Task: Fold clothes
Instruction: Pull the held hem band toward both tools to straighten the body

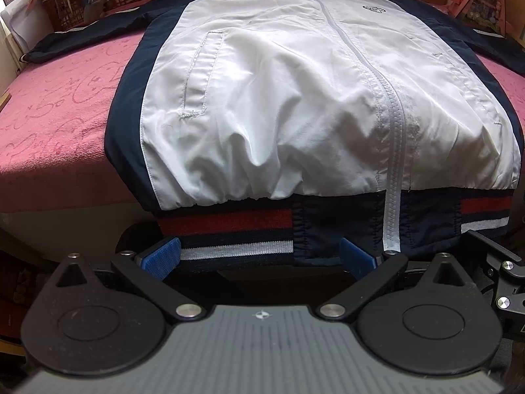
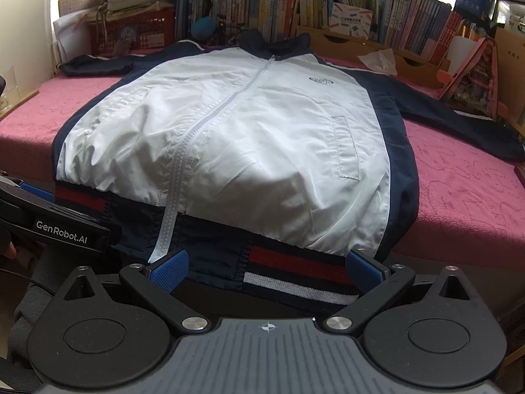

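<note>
pink patterned cover (image 2: 459, 177) over the work surface, books (image 2: 328, 3) shelved along the back, red crate (image 2: 131, 32) at the far left corner. white and navy jacket (image 2: 229, 124) lies front up, zipped, sleeves spread, its striped hem (image 1: 236, 233) hanging over the near edge. left gripper (image 1: 259, 256): jaws wide apart, straddling the hem at the jacket's left-hand side. right gripper (image 2: 267, 269): jaws likewise parted around the hem, nothing clamped.

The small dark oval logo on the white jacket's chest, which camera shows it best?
The right wrist view: the small dark oval logo sits fairly central and unobstructed. The left wrist view shows it smaller, near the top edge.
</note>
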